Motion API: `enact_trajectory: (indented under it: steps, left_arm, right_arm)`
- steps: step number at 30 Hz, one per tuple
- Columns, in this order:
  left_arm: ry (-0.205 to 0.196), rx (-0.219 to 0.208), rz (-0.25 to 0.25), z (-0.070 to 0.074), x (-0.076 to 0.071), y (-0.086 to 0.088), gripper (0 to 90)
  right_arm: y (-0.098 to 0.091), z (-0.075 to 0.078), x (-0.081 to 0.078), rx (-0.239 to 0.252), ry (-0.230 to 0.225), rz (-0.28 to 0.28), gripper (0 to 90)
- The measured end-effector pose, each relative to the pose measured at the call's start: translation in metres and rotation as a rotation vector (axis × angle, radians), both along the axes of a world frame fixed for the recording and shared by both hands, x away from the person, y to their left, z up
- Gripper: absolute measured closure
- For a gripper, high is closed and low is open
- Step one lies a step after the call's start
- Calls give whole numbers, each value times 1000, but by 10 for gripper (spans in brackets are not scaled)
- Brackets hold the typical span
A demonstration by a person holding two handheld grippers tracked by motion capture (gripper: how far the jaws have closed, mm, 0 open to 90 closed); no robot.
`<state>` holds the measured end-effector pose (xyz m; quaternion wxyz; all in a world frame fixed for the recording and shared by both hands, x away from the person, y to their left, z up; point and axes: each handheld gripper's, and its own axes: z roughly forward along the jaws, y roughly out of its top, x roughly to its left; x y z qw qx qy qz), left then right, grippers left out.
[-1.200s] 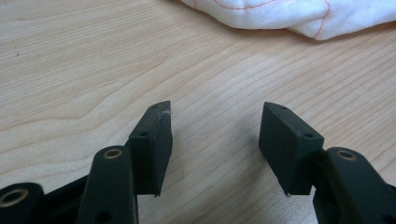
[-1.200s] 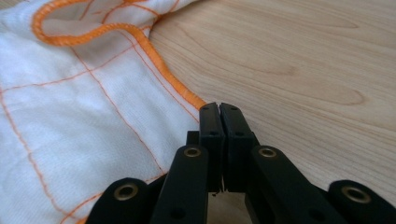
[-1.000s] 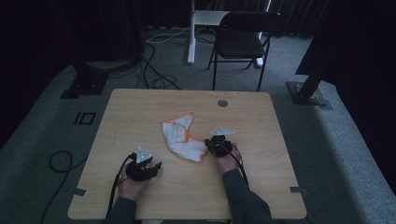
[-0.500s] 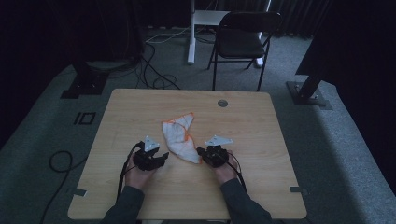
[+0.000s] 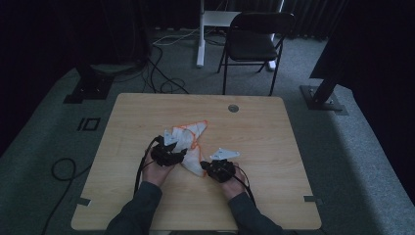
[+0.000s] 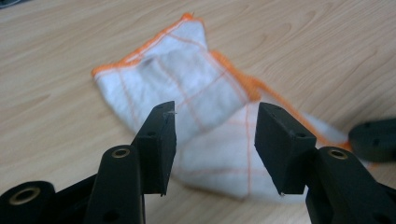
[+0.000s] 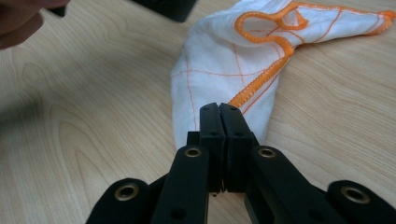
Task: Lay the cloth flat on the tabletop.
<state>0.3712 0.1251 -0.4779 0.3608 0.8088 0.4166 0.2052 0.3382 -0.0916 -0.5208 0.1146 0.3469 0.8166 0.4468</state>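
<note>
A white cloth (image 5: pixel 192 139) with an orange hem and thin orange lines lies crumpled at the middle of the wooden table (image 5: pixel 274 147). My left gripper (image 5: pixel 182 152) hovers at the cloth's left side, jaws open. In the left gripper view the left gripper (image 6: pixel 212 140) frames the cloth (image 6: pixel 201 88) without touching it. My right gripper (image 5: pixel 205 169) sits at the cloth's near end. Its jaws (image 7: pixel 219 109) are shut, pinching the cloth's (image 7: pixel 224 60) near edge by the hem. A bit of the right gripper (image 6: pixel 373 137) shows at the right edge of the left gripper view.
A round grommet (image 5: pixel 233 107) sits in the table near its far edge. A black folding chair (image 5: pixel 254 41) stands behind the table. Cables (image 5: pixel 166 83) and stand bases (image 5: pixel 85 90) lie on the carpet around it. Bare wood lies right of my hands.
My left gripper has moved up and to the right, from the bare wood onto the cloth's left side. The right gripper has drawn back toward the near edge, with the cloth's end following.
</note>
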Motion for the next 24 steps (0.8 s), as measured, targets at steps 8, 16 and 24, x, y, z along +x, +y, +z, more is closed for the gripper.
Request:
enact_trajectory:
  steps: [8,16,24]
  left_arm:
    - [25,27,21,-2,22,-23,480]
    - [67,101,70,-9,39,-38,535]
    - [74,61,121,-6,29,-12,879]
  right_arm:
    - [3,-3,-3,-9,3,16,893]
    - [6,-5,-7,-23,1,37,893]
    - [4,-3,-13,-22,-11,60,890]
